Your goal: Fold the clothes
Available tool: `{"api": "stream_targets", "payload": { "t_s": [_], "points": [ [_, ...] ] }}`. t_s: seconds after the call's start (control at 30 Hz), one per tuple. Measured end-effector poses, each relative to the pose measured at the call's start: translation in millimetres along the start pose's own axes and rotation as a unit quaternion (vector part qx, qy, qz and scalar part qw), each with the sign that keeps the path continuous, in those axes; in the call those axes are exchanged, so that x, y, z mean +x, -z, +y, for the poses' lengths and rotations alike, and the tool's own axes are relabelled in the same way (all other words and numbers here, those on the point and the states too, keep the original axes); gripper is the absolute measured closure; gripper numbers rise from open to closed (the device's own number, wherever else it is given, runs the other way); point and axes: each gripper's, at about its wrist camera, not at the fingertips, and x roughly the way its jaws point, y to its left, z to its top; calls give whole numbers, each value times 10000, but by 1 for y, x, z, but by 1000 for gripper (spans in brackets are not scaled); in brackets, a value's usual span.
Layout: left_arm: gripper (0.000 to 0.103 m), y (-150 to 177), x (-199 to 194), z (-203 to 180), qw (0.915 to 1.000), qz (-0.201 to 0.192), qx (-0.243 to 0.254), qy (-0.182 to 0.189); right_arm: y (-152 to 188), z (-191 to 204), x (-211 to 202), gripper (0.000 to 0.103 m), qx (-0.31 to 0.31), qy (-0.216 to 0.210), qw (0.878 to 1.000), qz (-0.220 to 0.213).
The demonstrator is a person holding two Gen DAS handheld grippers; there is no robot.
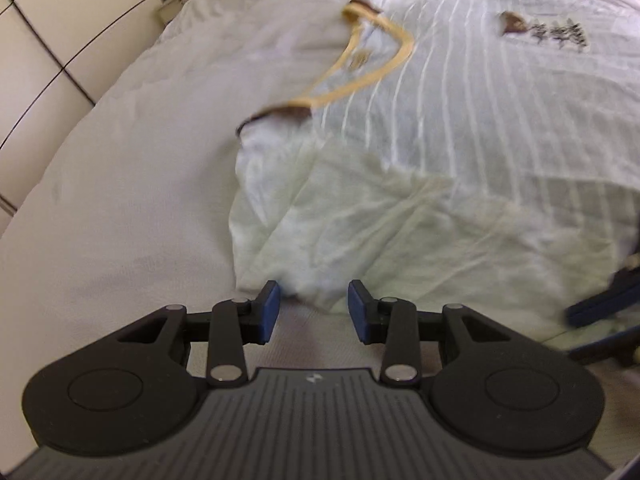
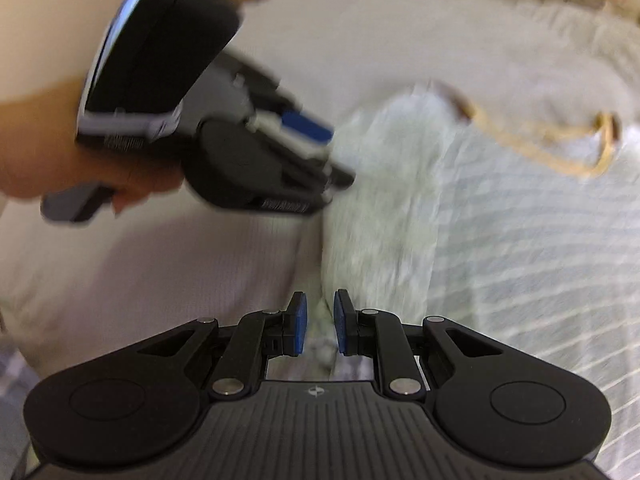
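Both claws at the near edge of a white shirt spread on a bed, neither one gripping.

The bed [image 1: 120, 200], largest, wears a soft pale sheet with shallow creases; a careless pinch could gather sheet along with the garment and drag the fold askew. The shirt [image 1: 460, 140] lies flat on it: thin, limp white fabric with fine raised stripes, a tan-trimmed neckline and a dark chest print, its sleeve folded in and rumpled. Such cloth likely slips or bunches if caught by one layer only. The left claw [image 1: 313, 312] stands open, the hem just before it, nothing between its pads. The right claw [image 2: 320, 322] is nearly closed, a narrow gap showing, with the shirt's edge in line but seemingly unpinched.
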Motion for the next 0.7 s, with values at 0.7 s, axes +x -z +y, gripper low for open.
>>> {"api": "stream_targets", "payload": {
  "t_s": [0.7],
  "points": [
    [69,-28,-129,-85,9958,-79,-907,121,62,-50,-140,80,485,802,9956,43]
  ]
}}
